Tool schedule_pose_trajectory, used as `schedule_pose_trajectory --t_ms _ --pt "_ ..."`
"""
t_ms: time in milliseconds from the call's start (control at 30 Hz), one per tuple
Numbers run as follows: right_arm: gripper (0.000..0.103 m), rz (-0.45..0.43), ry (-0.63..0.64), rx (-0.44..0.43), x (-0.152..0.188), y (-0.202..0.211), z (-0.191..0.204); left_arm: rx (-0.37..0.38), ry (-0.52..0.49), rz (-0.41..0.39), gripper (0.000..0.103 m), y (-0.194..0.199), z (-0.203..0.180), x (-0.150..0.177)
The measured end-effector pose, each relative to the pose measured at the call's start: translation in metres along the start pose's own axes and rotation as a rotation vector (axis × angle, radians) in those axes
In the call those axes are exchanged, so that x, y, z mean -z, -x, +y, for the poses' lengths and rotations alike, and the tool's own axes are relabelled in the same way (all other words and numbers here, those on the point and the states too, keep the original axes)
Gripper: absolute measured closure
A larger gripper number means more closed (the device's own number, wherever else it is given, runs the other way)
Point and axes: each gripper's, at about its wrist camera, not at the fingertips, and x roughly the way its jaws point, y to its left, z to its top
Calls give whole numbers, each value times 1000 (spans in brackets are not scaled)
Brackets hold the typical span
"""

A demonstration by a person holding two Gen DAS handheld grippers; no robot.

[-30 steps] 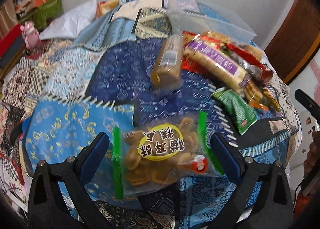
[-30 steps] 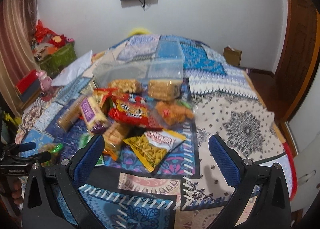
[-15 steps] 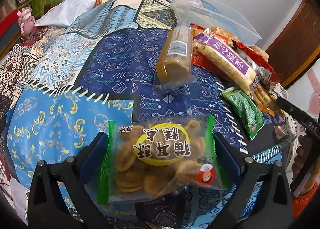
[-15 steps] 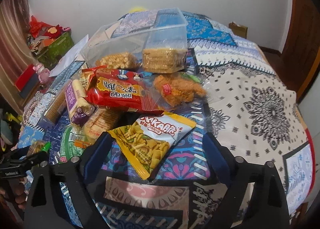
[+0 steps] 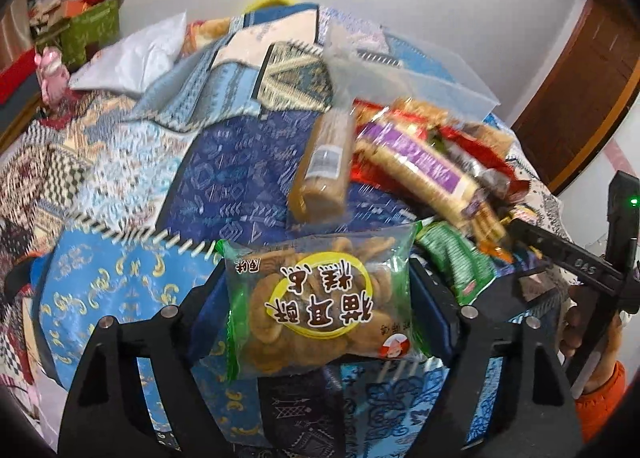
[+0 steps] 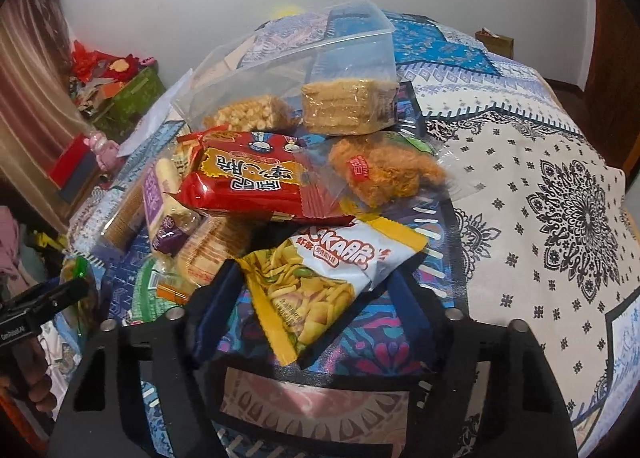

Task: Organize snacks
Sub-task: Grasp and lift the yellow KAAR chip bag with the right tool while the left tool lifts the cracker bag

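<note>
Left gripper (image 5: 320, 298) jaws just closing, pads clamped on clear green-edged biscuit bag (image 5: 320, 298), lifted off the bed (image 5: 120, 298). Right gripper (image 6: 316, 294) jaws just closing around yellow-white chip bag (image 6: 328, 278) lying at near edge of snack pile; contact unclear. Clear plastic bin (image 6: 320, 50) behind pile, mid-bed.

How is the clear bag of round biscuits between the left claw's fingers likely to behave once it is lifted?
The biscuit bag is thin film around loose pieces, so it will probably sag and shift. It looks puffy and light for its bulk. The glossy wrap may slip, and a hard squeeze could crack the biscuits. The left claw, whose jaws have just been closing, has its fingers against both side edges.
</note>
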Motion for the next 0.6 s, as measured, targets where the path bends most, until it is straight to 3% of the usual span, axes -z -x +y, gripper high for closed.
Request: schedule_pose_trajectory --t_ms 167,433,600 --pt "51 -14 3 -2 -2 4 -2 -5 -41 -63 21 17 -12 -10" --pt "62 -75 40 16 -3 24 3 13 -82 -150 21 38 -30 -30" --pt "64 -116 60 27 -7 40 4 35 -86 -191 21 47 -40 -40"
